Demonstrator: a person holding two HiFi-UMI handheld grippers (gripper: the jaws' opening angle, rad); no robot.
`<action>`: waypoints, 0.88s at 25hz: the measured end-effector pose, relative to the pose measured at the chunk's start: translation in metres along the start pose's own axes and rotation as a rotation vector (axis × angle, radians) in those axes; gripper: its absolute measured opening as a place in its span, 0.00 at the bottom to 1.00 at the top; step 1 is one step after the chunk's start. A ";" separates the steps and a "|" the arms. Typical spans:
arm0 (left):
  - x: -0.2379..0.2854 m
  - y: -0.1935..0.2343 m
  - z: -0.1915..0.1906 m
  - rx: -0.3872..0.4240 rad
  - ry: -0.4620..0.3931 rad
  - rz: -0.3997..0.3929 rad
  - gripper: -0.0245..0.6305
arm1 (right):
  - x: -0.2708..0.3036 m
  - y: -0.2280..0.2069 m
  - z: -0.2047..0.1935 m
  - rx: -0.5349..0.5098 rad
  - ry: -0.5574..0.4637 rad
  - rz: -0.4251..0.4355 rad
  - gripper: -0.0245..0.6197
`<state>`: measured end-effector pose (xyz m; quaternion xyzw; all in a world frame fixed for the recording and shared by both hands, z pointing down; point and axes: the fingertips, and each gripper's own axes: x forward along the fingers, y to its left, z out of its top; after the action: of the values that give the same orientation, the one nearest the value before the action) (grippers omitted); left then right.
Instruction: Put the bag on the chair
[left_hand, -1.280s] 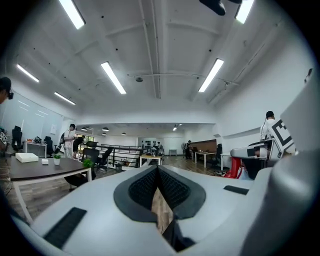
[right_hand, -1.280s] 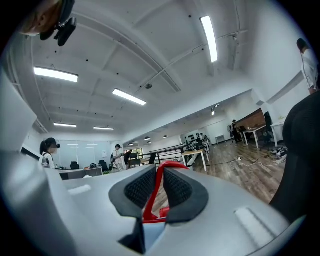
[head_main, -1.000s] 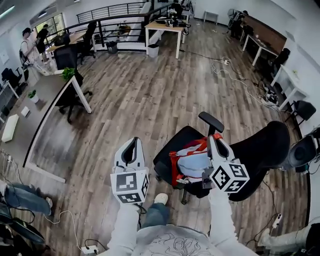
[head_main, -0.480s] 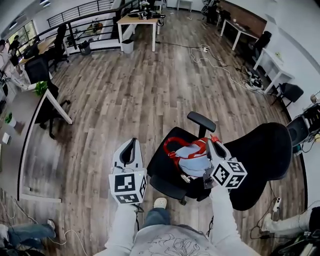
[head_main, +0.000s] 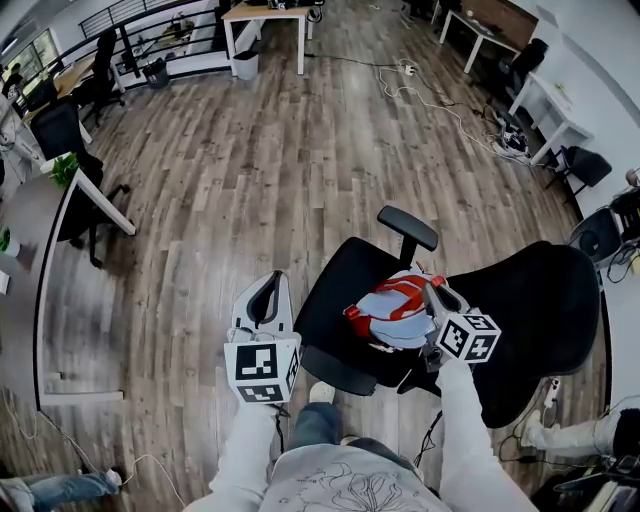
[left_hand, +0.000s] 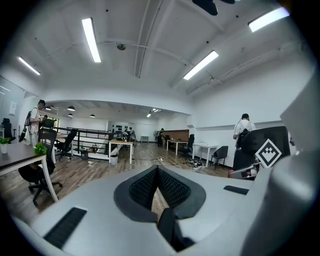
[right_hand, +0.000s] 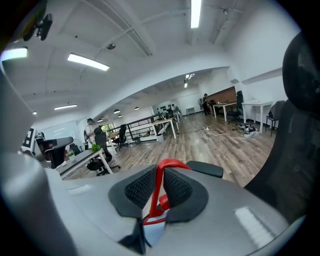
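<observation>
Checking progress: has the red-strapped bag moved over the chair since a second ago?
Yes: the light-blue, red-strapped fabric bag shifted toward the black office chair's backrest.

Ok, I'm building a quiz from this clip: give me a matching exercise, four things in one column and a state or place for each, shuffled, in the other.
1 bag
2 left gripper
3 right gripper
4 chair

A shut, empty, above the floor
B black, bearing the bag
C shut on a red strap
D light blue, on the seat

Pairs: 1-D, 2-A, 3-C, 4-B.
</observation>
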<state>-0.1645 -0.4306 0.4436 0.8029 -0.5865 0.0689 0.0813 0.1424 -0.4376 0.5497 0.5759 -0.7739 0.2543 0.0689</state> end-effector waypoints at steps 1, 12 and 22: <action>0.004 0.001 -0.003 -0.001 0.005 -0.003 0.05 | 0.004 -0.008 -0.006 0.009 0.018 -0.006 0.12; 0.040 -0.006 -0.019 -0.016 0.058 -0.034 0.05 | 0.027 -0.067 -0.060 0.018 0.213 -0.084 0.12; 0.058 -0.017 -0.032 -0.011 0.092 -0.046 0.05 | 0.050 -0.097 -0.115 0.002 0.400 -0.116 0.14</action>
<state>-0.1316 -0.4727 0.4857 0.8117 -0.5639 0.1009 0.1140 0.1947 -0.4460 0.6988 0.5577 -0.7100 0.3598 0.2354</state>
